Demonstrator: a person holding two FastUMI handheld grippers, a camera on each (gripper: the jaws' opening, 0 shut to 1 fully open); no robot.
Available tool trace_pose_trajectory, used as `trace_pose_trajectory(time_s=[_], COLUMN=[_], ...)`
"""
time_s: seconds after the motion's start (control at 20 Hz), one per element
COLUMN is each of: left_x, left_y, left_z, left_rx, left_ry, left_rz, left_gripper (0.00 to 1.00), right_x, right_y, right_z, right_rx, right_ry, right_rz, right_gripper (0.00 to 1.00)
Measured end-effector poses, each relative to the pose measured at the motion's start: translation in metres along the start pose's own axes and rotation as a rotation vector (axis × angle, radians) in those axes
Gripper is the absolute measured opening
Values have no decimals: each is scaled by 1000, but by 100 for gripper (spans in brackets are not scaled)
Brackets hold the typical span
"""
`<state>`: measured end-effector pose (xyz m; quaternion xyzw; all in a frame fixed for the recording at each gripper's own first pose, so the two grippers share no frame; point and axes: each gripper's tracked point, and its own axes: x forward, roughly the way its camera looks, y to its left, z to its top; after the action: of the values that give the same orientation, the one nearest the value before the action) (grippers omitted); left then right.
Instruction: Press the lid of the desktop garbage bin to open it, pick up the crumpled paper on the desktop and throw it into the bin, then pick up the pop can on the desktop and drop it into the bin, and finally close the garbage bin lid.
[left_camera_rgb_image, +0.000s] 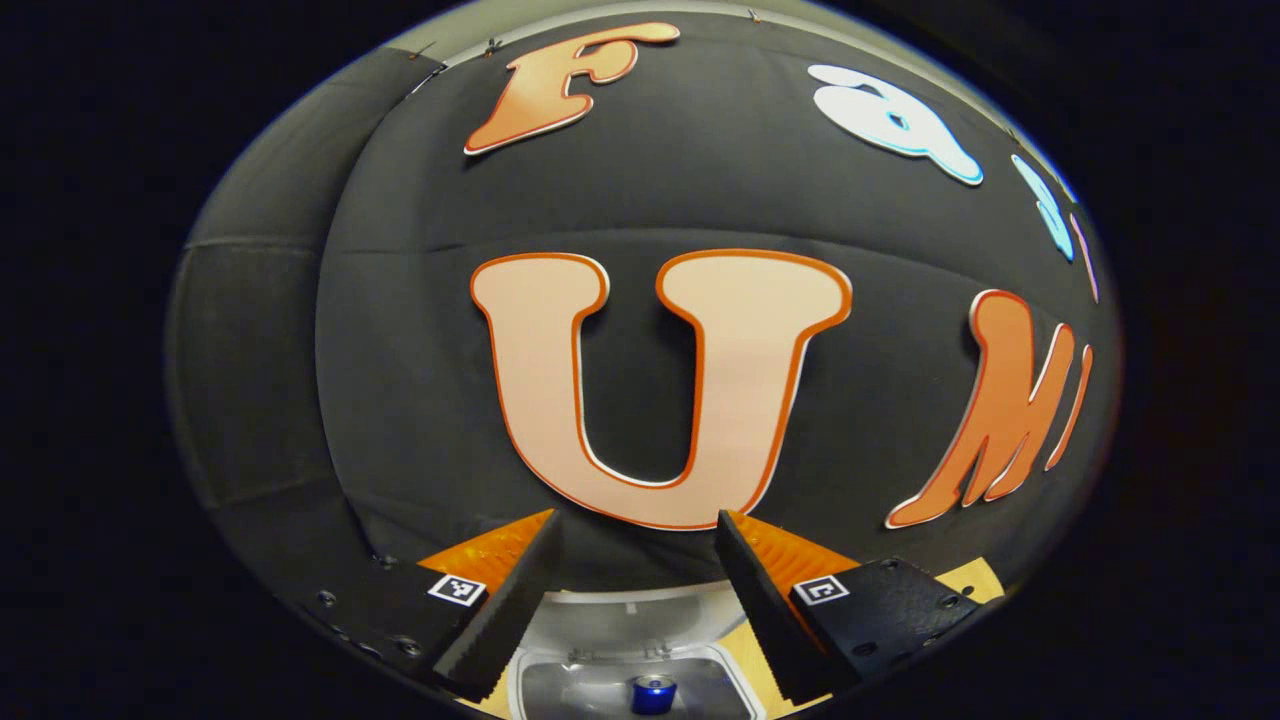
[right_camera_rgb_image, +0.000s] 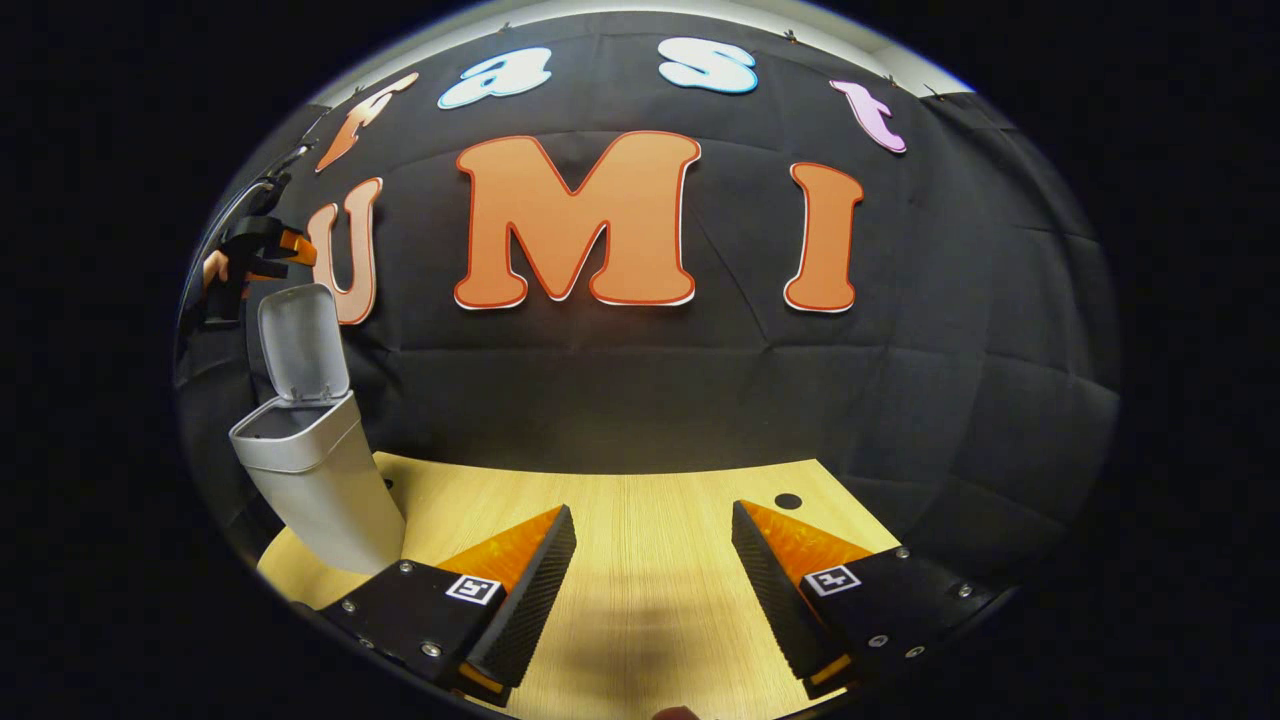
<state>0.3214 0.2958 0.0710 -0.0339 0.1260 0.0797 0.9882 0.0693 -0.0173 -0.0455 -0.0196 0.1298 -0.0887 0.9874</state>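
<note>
My left gripper (left_camera_rgb_image: 638, 518) is open and hangs straight above the white desktop bin (left_camera_rgb_image: 530, 682). A blue pop can (left_camera_rgb_image: 652, 692) lies inside the bin, below the gap between the fingers and apart from them. In the right gripper view the same bin (right_camera_rgb_image: 315, 480) stands at the table's left end with its lid (right_camera_rgb_image: 300, 345) raised upright. The left gripper (right_camera_rgb_image: 255, 250), held by a hand, hovers above that lid. My right gripper (right_camera_rgb_image: 653, 510) is open over the wooden table (right_camera_rgb_image: 640, 580), with nothing between its fingers, well to the right of the bin.
A small round black hole (right_camera_rgb_image: 788, 500) sits in the tabletop near its far right edge. The black cloth wall rises directly behind the table and the bin.
</note>
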Motion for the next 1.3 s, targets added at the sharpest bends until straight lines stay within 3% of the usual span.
trace_pose_trajectory(time_s=[0.15, 0.35, 0.6, 0.7, 0.95, 1.05, 1.2, 1.3], left_x=[10, 0, -46, -55, -70, -87, -84, -91], left_y=[3, -11, -22, -19, -12, -12, -16, -14], left_z=[-26, -45, -132, -163, -210, -237, -231, -237], left_rx=[0, 7, 11, 46, 4, 60, 99, 78], left_ry=[77, 160, 331, 380, 475, 561, 493, 536], left_rz=[-2, -73, -121, -102, -90, -72, -82, -61], left_gripper=[94, 93, 95, 95, 98, 99, 98, 96], right_x=[-2, -6, -6, -4, -5, -5, -4, -1], right_y=[-1, -10, -22, -24, -25, -27, -30, -27], right_z=[1, 2, -5, -7, -8, -11, -12, -14], right_rx=[3, 7, 31, 36, 29, 20, 31, 30], right_ry=[-1, -7, 3, 15, 11, 16, 19, 25], right_rz=[-3, -18, -37, -39, -36, -38, -40, -36], right_gripper=[94, 94, 94, 94, 94, 94, 94, 94])
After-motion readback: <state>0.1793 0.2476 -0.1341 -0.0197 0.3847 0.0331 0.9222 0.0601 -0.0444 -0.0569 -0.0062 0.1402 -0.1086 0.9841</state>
